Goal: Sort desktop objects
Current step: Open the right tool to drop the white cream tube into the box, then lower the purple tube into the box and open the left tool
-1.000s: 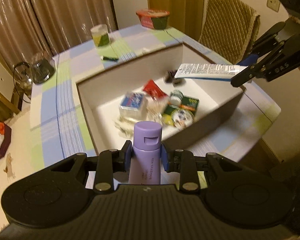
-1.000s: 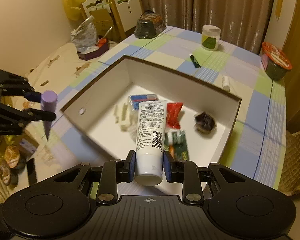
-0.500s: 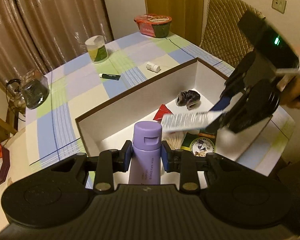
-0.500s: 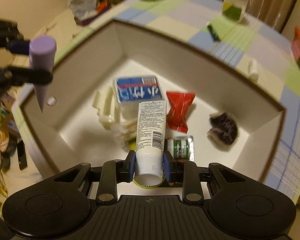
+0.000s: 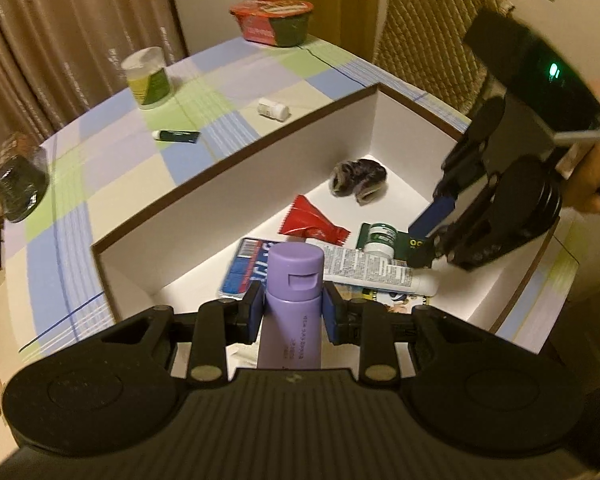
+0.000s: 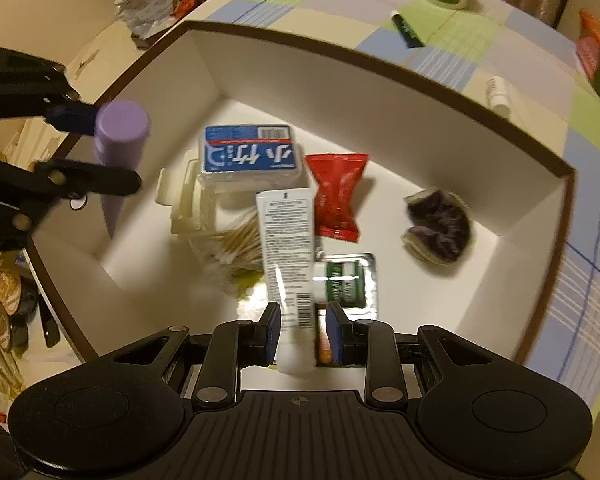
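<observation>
A checked tablecloth (image 5: 100,152) in pale blue, green and cream covers the table, with brown curtains (image 5: 60,20) behind. On it sits a big white box (image 5: 260,168) with a dark rim. The left gripper (image 5: 292,308) is clenched on a purple tube (image 5: 294,300), held cap-up over the box's near-left corner. The right gripper (image 6: 303,336) has its jaws spread, with the white tube (image 6: 288,256) lying loose between them on the clutter inside: a blue-labelled pack (image 6: 250,156), a red sachet (image 6: 336,196), a green packet (image 6: 348,280), a dark bundle (image 6: 440,228). Beyond the box stand a noodle bowl (image 5: 272,20), a green-labelled cup (image 5: 148,78), a small white bottle (image 5: 273,109) and a dark green stick (image 5: 177,135).
</observation>
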`<state>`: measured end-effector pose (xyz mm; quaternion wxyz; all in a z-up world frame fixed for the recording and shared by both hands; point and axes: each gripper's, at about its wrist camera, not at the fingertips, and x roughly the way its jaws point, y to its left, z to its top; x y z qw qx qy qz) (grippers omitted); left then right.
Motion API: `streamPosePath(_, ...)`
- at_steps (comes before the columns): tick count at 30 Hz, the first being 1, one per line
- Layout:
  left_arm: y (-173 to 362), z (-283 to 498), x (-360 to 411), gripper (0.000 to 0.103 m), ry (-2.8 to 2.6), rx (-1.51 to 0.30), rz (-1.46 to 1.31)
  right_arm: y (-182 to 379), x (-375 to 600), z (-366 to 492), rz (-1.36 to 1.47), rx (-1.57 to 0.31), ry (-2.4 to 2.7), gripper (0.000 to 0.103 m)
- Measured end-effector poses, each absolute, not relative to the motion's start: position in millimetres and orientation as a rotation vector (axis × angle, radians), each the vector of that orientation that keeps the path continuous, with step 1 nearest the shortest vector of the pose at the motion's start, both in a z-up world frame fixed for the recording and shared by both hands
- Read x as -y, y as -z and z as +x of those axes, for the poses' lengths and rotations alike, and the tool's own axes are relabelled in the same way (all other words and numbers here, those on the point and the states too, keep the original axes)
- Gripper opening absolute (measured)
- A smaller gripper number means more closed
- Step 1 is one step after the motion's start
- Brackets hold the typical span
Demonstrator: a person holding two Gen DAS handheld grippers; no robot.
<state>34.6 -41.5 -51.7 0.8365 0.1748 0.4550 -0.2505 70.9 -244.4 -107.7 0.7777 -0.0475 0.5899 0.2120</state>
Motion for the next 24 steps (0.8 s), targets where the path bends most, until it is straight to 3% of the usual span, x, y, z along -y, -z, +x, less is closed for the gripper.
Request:
streamPosePath(17,94,57,80,0.026,0.591,-1.024,0.443,78,284,40,0.011,-1.208,-0.365,0.028)
streamPosePath(24,82,53,76,0.033,0.558,-0.999,0.437,68,288,32,0.027,-1.181,-0.366,0.028)
